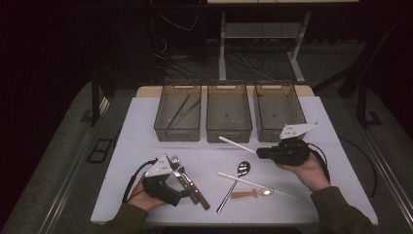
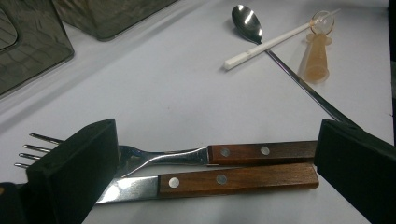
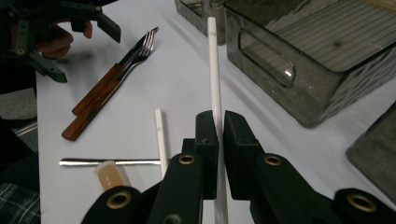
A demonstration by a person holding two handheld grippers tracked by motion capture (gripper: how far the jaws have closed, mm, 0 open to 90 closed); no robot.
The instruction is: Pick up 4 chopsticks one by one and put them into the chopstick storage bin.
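Clamping a white chopstick point(image 3: 215, 74), the right gripper point(image 3: 220, 140) has its jaws closed tight on the stick, which slants up toward the middle bin point(image 1: 229, 119) of 3 at the far edge of the table point(image 1: 146, 122). At near left, the left gripper point(image 2: 215, 163) stands wide open, its jaws straddling a fork point(image 2: 187, 154) and knife point(image 2: 224, 179) lying side by side. Between the hands lie a spoon point(image 1: 242, 169), a second chopstick point(image 1: 253, 183) and a small orange spoon point(image 1: 251, 193).
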